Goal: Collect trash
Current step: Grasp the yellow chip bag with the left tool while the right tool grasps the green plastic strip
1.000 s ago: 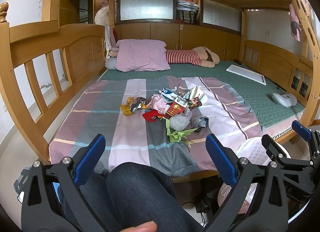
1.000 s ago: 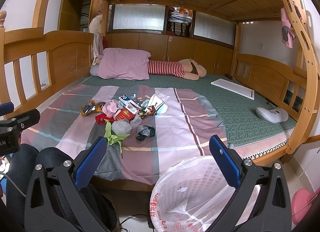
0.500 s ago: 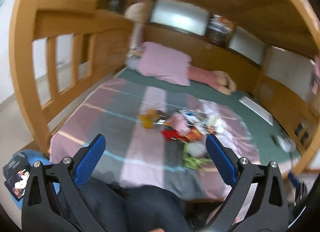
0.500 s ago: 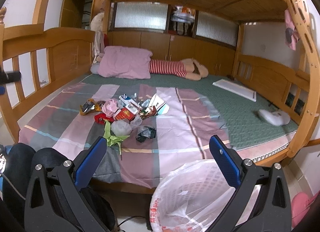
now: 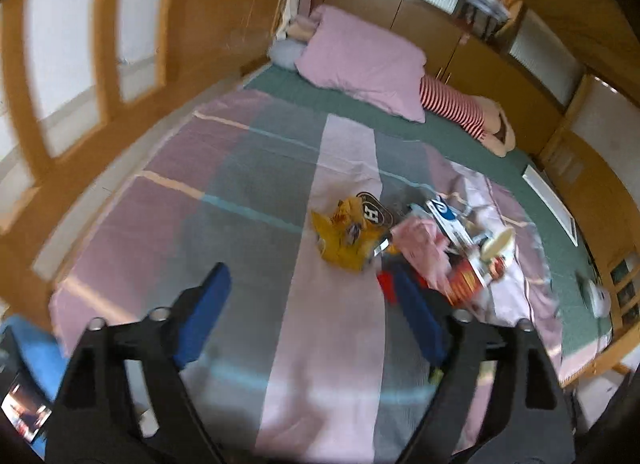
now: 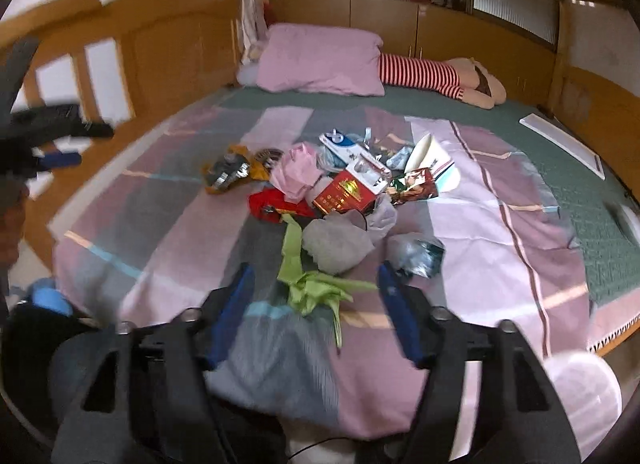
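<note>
A trash pile lies on the striped bedspread (image 6: 480, 224): a yellow wrapper (image 5: 344, 240), a pink bag (image 6: 298, 170), a red box (image 6: 344, 194), a grey plastic wad (image 6: 336, 242), a paper cup (image 6: 428, 156) and a crumpled green strip (image 6: 308, 288). My right gripper (image 6: 316, 270) hovers low over the near end of the pile. Its jaws are closing, and the green strip shows between them with the pads off it. My left gripper (image 5: 306, 274) hangs over bare bedspread just short of the yellow wrapper; its jaws are closing on nothing.
A white lined bin (image 6: 580, 396) stands on the floor at the lower right, beside the bed. Wooden rails (image 5: 100, 44) run along the left. A pink pillow (image 6: 320, 60) and a striped plush (image 6: 420, 74) lie at the far end. A person's knee (image 6: 80, 364) is below.
Both grippers have swept forward and down over the bed toward the trash. The left one swung leftward and rolled. Both pairs of jaws stand narrower than before.
</note>
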`<action>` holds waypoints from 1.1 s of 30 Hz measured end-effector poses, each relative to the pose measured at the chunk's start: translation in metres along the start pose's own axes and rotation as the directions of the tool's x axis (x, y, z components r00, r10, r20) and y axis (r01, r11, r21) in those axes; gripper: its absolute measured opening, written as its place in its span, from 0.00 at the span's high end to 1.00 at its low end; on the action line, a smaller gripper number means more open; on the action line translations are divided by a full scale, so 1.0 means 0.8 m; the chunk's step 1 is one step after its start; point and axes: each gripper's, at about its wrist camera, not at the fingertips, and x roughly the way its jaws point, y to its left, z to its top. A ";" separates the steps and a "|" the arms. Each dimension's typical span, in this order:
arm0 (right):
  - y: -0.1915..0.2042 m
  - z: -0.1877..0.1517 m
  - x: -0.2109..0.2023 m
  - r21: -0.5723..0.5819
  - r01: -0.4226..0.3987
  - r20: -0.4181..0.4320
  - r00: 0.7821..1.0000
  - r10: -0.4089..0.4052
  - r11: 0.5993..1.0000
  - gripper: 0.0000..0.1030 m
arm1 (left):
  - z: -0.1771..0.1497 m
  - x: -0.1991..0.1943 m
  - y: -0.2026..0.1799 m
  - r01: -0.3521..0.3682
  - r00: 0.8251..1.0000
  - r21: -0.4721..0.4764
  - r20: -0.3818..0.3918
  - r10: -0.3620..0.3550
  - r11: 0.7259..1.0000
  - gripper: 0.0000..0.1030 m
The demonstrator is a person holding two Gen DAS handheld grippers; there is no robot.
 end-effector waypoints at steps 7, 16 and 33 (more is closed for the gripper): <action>-0.002 0.006 0.052 0.045 0.027 -0.069 0.997 -0.023 0.999 0.21 | -0.002 0.121 0.050 -0.140 0.958 -0.058 -0.261 0.120 0.988 0.23; 0.007 0.003 0.106 -0.011 0.077 -0.125 0.989 -0.078 0.997 0.17 | 0.035 0.117 0.036 0.004 0.983 0.004 -0.181 -0.004 1.000 0.10; 0.011 -0.008 0.126 0.031 0.030 -0.158 0.987 -0.025 0.999 0.17 | 0.044 0.193 0.136 -0.365 0.922 0.035 -0.125 0.366 0.930 0.14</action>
